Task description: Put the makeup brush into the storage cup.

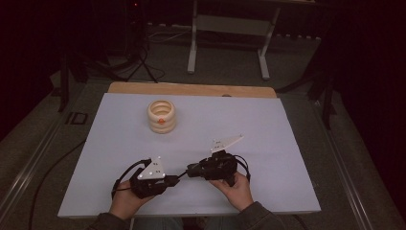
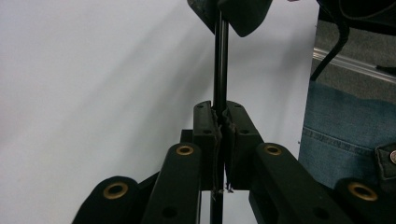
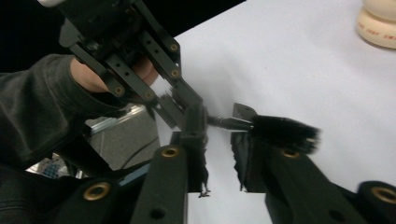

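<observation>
**A:** ok so what's going on at the table? I'm seeing both hands low at the near edge of the white table [image 1: 268,143], grippers pointing at each other

**B:** yeah, the left gripper [image 2: 220,122] is clamping down on a thin black brush [image 3: 280,130]. In the left gripper view its jaws are pressing tight on the slim dark handle, which is running straight up between them toward the other gripper

**A:** and the right gripper [image 3: 219,140]?

**B:** that one is sitting released. In the right gripper view its jaws are standing apart, and the bristle end of the brush is lying across the gap, right over the tip of the right-hand jaw. Can't tell if it's actually touching it, it's blurry there

**A:** so the brush is hanging between the two grippers, above the table near the person's side?

**B:** pretty much. From the high view the two tips are meeting in the middle, the left hand [image 1: 125,201] and right hand [image 1: 237,191] gripping the handles

**A:** what's that cream thing further back?

**B:** a stack of wooden rings [image 1: 162,116] with a small orange spot on its front, standing well apart from both grippers, toward the far left of the table
</observation>
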Demonstrator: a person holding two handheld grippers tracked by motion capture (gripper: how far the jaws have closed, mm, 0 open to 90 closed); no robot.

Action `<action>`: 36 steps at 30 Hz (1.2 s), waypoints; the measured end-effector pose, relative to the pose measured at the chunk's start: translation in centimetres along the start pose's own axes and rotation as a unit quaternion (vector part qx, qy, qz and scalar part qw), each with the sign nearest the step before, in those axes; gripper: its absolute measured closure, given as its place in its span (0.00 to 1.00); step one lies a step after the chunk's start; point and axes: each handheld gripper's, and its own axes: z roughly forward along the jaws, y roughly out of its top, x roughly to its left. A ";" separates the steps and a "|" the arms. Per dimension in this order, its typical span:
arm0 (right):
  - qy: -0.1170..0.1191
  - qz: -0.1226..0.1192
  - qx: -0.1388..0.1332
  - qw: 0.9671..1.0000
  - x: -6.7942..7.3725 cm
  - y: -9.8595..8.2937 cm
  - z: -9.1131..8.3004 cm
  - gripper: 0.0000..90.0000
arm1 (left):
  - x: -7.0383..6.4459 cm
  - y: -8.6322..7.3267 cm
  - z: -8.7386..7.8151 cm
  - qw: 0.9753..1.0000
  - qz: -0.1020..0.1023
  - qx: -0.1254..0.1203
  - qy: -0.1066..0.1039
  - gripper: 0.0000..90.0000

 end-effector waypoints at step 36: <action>-0.082 -0.030 0.094 0.992 -2.3 6.8 1.7 0.95 | 2.2 -1.5 -1.7 0.997 -0.047 0.001 0.056 0.72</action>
